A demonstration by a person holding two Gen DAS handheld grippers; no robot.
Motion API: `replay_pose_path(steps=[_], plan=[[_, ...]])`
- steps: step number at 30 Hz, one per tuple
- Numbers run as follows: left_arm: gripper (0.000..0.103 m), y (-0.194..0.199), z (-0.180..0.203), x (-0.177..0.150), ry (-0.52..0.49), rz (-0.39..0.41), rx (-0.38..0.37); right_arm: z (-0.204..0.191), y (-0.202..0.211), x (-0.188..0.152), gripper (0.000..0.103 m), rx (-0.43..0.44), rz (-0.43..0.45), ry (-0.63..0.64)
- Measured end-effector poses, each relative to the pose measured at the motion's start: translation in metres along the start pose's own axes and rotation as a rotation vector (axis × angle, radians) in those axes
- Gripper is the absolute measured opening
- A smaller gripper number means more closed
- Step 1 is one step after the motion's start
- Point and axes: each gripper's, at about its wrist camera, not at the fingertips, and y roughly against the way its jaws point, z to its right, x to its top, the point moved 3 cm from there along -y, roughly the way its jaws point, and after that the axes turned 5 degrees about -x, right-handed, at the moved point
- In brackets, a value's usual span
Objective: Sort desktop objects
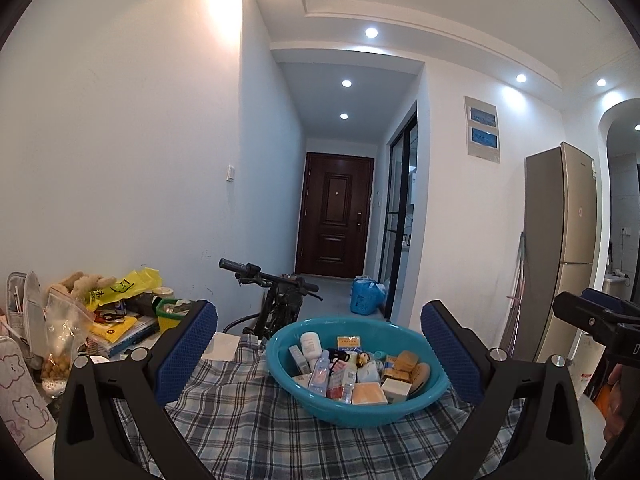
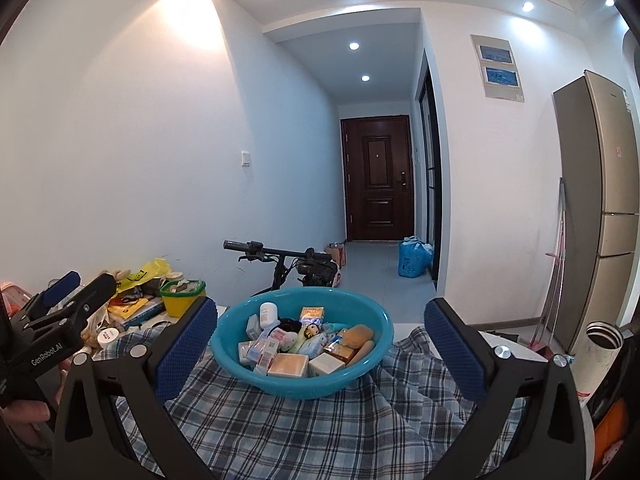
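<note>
A teal plastic basin point(image 1: 280, 364) point(image 2: 224, 344) sits on a blue plaid cloth point(image 1: 248, 432) point(image 2: 280, 428). It holds several small items: a white bottle point(image 1: 311, 343) point(image 2: 267, 312), a peach-coloured box point(image 1: 369, 393) point(image 2: 288, 365), a white box point(image 1: 396, 389) point(image 2: 326, 364) and a yellow packet point(image 1: 349, 344) point(image 2: 312, 313). My left gripper point(image 1: 319, 350) hangs open just before the basin, holding nothing. My right gripper point(image 2: 320, 346) is open too, its blue pads either side of the basin and short of it.
Clutter fills the left of the table: a yellow bin point(image 1: 170, 314) point(image 2: 182, 298), a yellow bag point(image 1: 124, 286), books and a snack bag point(image 1: 60, 332). A bicycle point(image 1: 276, 300) point(image 2: 288, 266) stands behind. A fridge point(image 2: 596, 200) and a steel flask point(image 2: 600, 344) are at right.
</note>
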Motion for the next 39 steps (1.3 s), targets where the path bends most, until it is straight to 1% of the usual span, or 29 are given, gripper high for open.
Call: replay_pose_path(steps=[2, 5, 7, 9, 13, 16, 18, 22, 24, 27, 30, 34, 39], plan=[[0.103, -0.004, 0.003, -0.012, 0.001, -0.023, -0.014, -0.003, -0.006, -0.011, 0.103, 0.007, -0.039, 0.021], [0.103, -0.010, 0.007, -0.030, 0.041, -0.040, -0.105, -0.006, -0.013, -0.030, 0.103, 0.012, -0.081, 0.042], [0.103, -0.015, 0.008, -0.041, 0.073, -0.075, -0.133, -0.006, -0.013, -0.040, 0.103, 0.018, -0.079, 0.036], [0.103, -0.016, 0.010, -0.052, 0.075, -0.087, -0.148, -0.003, -0.010, -0.050, 0.103, 0.012, -0.056, 0.024], [0.103, -0.020, 0.012, -0.066, 0.034, -0.098, -0.104, -0.001, -0.012, -0.067, 0.103, -0.014, -0.052, 0.036], [0.103, -0.021, 0.009, -0.075, 0.038, -0.099, -0.087, 0.006, -0.016, -0.076, 0.103, -0.079, -0.067, 0.036], [0.103, -0.024, 0.009, -0.081, 0.040, -0.110, -0.087, 0.013, -0.019, -0.082, 0.103, -0.115, -0.085, 0.011], [0.103, -0.029, 0.009, -0.093, 0.010, -0.141, -0.064, 0.020, -0.023, -0.093, 0.103, -0.132, -0.102, -0.002], [0.103, -0.031, 0.006, -0.098, 0.028, -0.148, -0.055, 0.021, -0.025, -0.098, 0.103, -0.140, -0.104, -0.001], [0.103, -0.034, 0.003, -0.104, 0.045, -0.159, -0.057, 0.020, -0.027, -0.104, 0.103, -0.130, -0.103, -0.002], [0.103, -0.034, 0.003, -0.109, 0.034, -0.155, -0.041, 0.019, -0.029, -0.108, 0.103, -0.134, -0.090, 0.008], [0.103, -0.033, 0.003, -0.119, 0.024, -0.142, -0.047, 0.021, -0.032, -0.114, 0.103, -0.137, -0.080, 0.002], [0.103, -0.034, 0.005, -0.129, -0.024, -0.140, -0.016, 0.025, -0.036, -0.118, 0.103, -0.149, -0.080, -0.015]])
